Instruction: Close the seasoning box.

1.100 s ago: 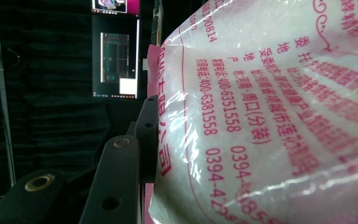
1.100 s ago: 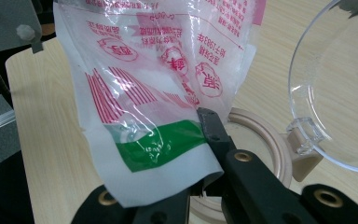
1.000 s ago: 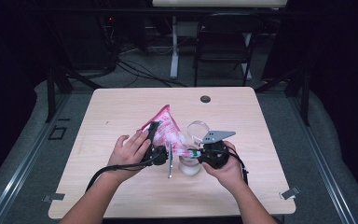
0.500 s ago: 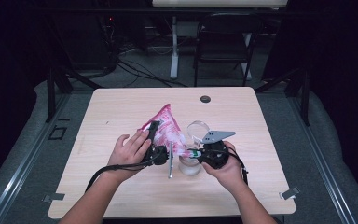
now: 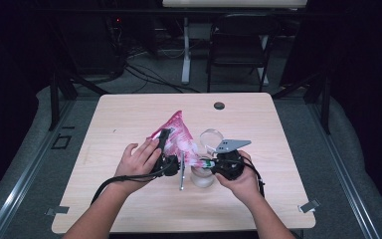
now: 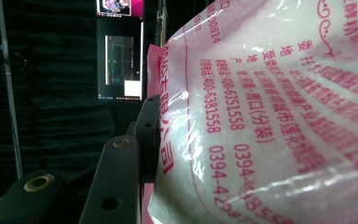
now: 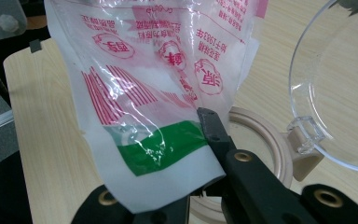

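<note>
Pouring from the pink bag point(image 5: 179, 137) into the open jar point(image 5: 202, 175) looks like the step in hand. Both grippers carry the bag above the table point(image 5: 129, 114), tilted, its lower corner aimed down at the jar mouth.

Left gripper point(image 5: 165, 149): clamped on the bag's upper, fuller part. In the left gripper view one black jaw lies flat against the plastic; the bulging white contents of the bag point(image 6: 270, 116) hide the other jaw.

Right gripper point(image 5: 214, 163): pinched tight on the bag's lower corner. In the right gripper view the thin film point(image 7: 154, 116) is sandwiched between the two jaws, the upper finger point(image 7: 212, 126) lying across the green band.

Jar position: directly under the pinched corner, wooden rim point(image 7: 265, 135) just behind the right jaws. Hinged clear lid point(image 7: 335, 93) swung back to the side, clear of the opening.

To do it well, judged from this:
- keep the corner centred over the rim before raising the left hand further
- lift the heavy end slowly, since loose contents may surge
- hold the right pinch steady as the spout guide; a slipping film would spill onto the table
- whether the corner is cut open cannot be told.

A metal spoon point(image 5: 182, 172) lies on the table just left of the jar, untouched.
</note>
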### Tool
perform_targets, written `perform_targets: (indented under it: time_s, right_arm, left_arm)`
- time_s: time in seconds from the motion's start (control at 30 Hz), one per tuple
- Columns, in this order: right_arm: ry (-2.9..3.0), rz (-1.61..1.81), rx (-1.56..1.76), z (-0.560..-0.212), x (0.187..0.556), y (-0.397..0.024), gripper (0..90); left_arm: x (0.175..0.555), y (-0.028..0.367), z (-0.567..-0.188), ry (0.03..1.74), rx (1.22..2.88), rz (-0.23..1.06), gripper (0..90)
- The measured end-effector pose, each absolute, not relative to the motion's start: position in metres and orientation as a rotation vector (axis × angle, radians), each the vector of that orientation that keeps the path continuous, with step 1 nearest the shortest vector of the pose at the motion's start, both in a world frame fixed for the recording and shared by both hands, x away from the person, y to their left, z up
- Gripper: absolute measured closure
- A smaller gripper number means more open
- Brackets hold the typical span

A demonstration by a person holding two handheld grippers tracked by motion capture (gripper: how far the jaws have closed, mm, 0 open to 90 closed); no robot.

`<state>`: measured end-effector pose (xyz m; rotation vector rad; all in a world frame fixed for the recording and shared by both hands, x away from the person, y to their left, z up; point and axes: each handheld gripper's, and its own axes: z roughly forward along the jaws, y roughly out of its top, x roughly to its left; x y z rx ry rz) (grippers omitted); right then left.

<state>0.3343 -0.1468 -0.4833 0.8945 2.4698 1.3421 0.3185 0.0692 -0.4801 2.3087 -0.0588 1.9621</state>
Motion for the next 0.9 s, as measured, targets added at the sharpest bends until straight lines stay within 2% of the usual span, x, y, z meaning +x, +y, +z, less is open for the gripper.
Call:
perform_targets:
  time_s: [0.9]
  right_arm:
    - [2.469, 1.333, 0.895, -0.4834, 0.3350, -0.1474, 90.0]
  left_arm:
    - [0.3189, 0.0674, -0.4787, -0.067, 2.314, 1.965, 62.7]
